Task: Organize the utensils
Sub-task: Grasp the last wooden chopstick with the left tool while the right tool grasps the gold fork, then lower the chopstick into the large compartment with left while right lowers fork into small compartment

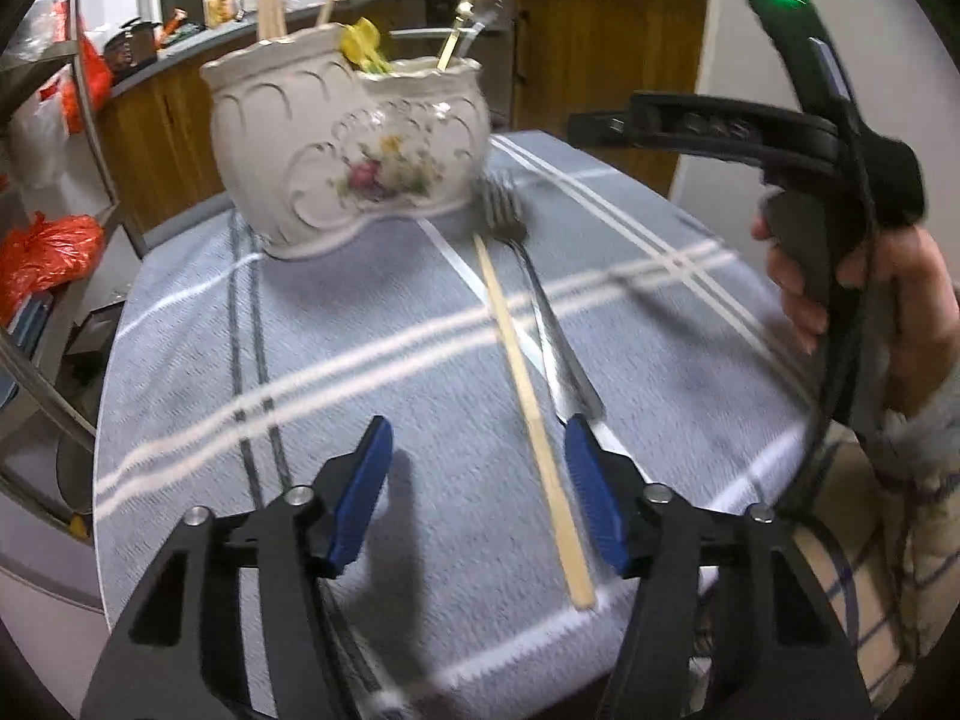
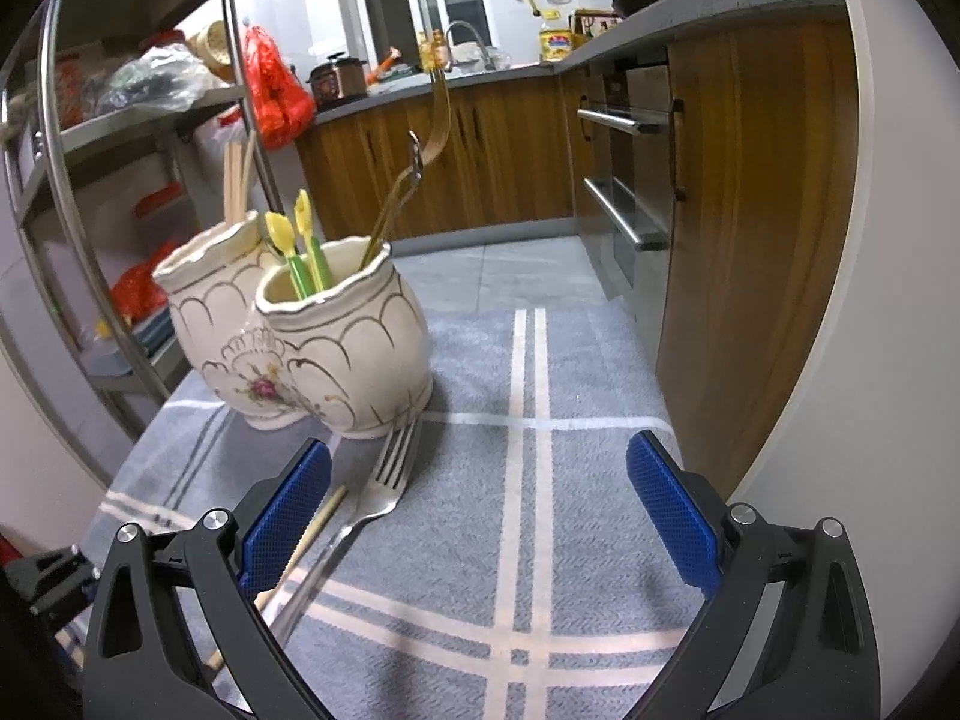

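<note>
A white ceramic two-compartment utensil holder [image 1: 336, 144] [image 2: 312, 336] stands at the far side of a grey striped cloth [image 1: 360, 348]. It holds wooden chopsticks, yellow-green plastic utensils and gold-handled utensils. A metal fork [image 1: 534, 294] [image 2: 384, 480] and a single wooden chopstick [image 1: 528, 420] [image 2: 306, 546] lie side by side on the cloth in front of it. My left gripper [image 1: 477, 492] is open and empty, low over the cloth, with the chopstick's near end between its blue pads. My right gripper [image 2: 480, 528] is open and empty, with the fork near its left pad.
The right gripper's body and the hand holding it [image 1: 840, 240] fill the right side of the left wrist view. A metal shelf rack [image 2: 120, 138] with red bags stands to the left. Wooden kitchen cabinets [image 2: 750, 240] stand behind and to the right.
</note>
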